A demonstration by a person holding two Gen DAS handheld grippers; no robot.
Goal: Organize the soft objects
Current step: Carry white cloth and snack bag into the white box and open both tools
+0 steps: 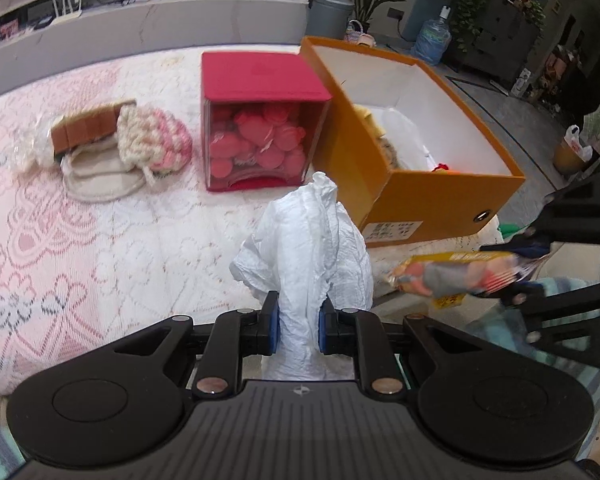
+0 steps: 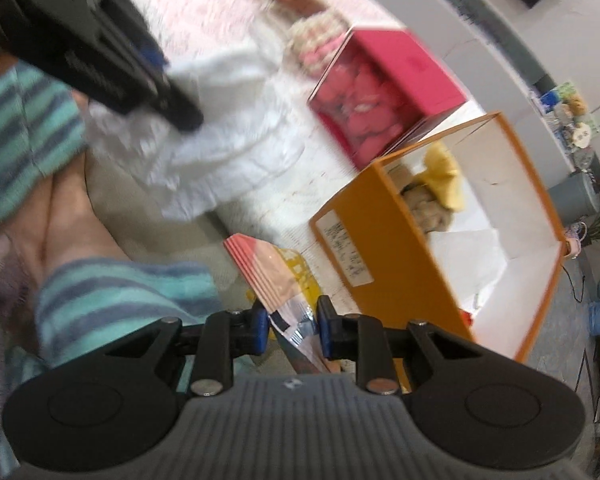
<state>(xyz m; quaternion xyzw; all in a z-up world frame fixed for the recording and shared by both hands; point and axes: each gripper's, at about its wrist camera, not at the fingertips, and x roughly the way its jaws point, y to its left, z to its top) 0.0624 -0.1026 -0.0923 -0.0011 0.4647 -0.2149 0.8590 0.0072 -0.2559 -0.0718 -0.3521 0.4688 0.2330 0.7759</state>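
My left gripper [image 1: 298,322] is shut on a crumpled white cloth [image 1: 312,248] and holds it upright above the pink lace bedspread [image 1: 80,240], just in front of the open orange box [image 1: 412,184]. The cloth also shows in the right wrist view [image 2: 228,132]. My right gripper [image 2: 292,326] is shut on a flat yellow and pink snack packet [image 2: 272,272], left of the orange box [image 2: 364,240]. The packet also shows in the left wrist view [image 1: 452,276], with the right gripper [image 1: 512,272] at the right edge. The box holds a yellow soft thing [image 2: 444,176] and a beige one [image 2: 424,204].
A red cube box [image 1: 260,120] with a clear front full of pink soft things stands left of the orange box. A knitted pink and white pouch [image 1: 152,140], a brown-trimmed bag [image 1: 88,128] and a cream cloth [image 1: 100,172] lie at the left on the bedspread. My striped sleeves [image 2: 112,292] are near.
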